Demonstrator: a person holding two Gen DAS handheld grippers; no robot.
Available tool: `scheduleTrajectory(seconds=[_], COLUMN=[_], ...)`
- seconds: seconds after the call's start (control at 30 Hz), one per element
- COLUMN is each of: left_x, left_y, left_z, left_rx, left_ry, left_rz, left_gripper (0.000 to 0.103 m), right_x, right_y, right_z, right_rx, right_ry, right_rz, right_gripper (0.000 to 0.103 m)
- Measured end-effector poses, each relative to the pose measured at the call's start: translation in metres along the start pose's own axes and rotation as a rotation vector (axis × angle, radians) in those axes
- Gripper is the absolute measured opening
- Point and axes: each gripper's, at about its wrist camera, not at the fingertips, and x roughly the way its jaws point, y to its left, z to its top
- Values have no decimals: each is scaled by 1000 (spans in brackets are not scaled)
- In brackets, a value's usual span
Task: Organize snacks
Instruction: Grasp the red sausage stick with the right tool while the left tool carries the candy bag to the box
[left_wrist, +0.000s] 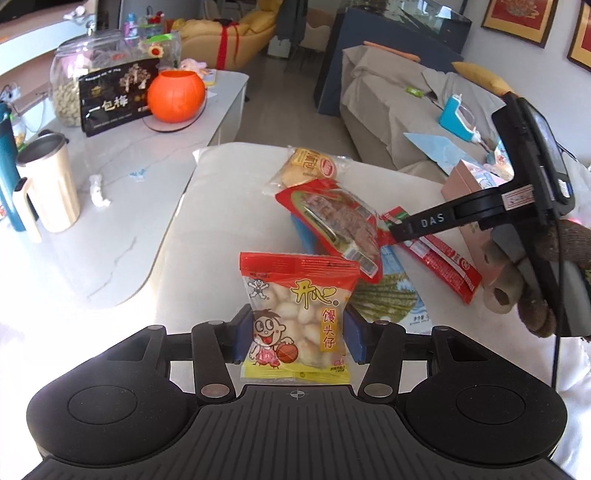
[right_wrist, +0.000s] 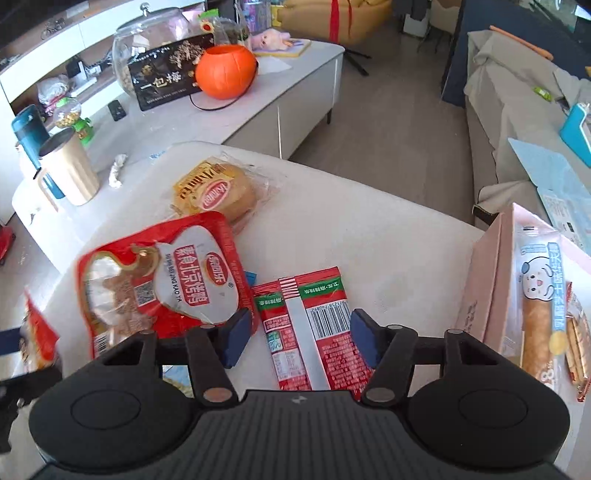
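My left gripper (left_wrist: 297, 328) is shut on a red-topped bag of small bun balls (left_wrist: 295, 295) and holds it upright above the white table (left_wrist: 229, 206). The same bag (right_wrist: 37, 332) shows at the left edge of the right wrist view. My right gripper (right_wrist: 299, 328) hangs open over two red packets with green labels (right_wrist: 314, 332); they lie flat on the table between its blue pads. One black finger (left_wrist: 424, 223) of it reaches in from the right, held by a gloved hand (left_wrist: 535, 302). A big red duck-flavour pack (right_wrist: 162, 280) and a wrapped bread bun (right_wrist: 218, 192) lie further back.
A pink box (right_wrist: 491, 280) at the table's right edge holds several snacks (right_wrist: 535, 302). A green-striped pack (left_wrist: 388, 295) lies under the pile. The side counter behind carries an orange pumpkin bucket (left_wrist: 176, 96), a glass jar (left_wrist: 74, 74), a black bag (left_wrist: 114, 99) and a beige mug (left_wrist: 51, 181). A cloth-covered sofa (left_wrist: 399, 103) stands on the right.
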Motion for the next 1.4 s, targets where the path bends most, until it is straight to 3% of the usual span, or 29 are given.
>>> scheduleTrajectory(seconds=[0.1, 0.27, 0.37, 0.63, 0.67, 0.77, 0.97, 1.07, 1.2, 1.4], left_x=[0, 2, 1, -3, -4, -5, 7, 8, 8, 35], left_y=[-3, -8, -11, -31, -33, -46, -93, -128, -173, -235], left_z=[-4, -5, -8, -20, -22, -27, -26, -10, 32, 102], left_rx=[10, 12, 15, 57, 61, 81, 156, 213, 267, 244], left_ry=[6, 4, 8, 52, 58, 73, 131, 108, 14, -98], left_rz=[-17, -47, -73, -117, -127, -156, -269, -325, -366, -436], left_gripper=[55, 55, 55, 55, 55, 55, 55, 55, 55, 55], right_x=[1, -27, -43, -47, -46, -58, -111, -146, -190, -225], right_y=[-1, 12, 17, 15, 21, 29, 1, -23, -58, -104], right_z=[-12, -48, -71, -84, -84, -93, -127, -140, -152, -158], right_rx=[32, -37, -80, -16, -51, -151, -172, -159, -121, -37], right_ry=[-16, 25, 31, -26, -16, 7, 2, -28, -100, -187], right_rz=[2, 135, 162, 119, 97, 59, 28, 2, -53, -118], right_gripper=[64, 61, 61, 66, 64, 47, 45, 45, 45, 45])
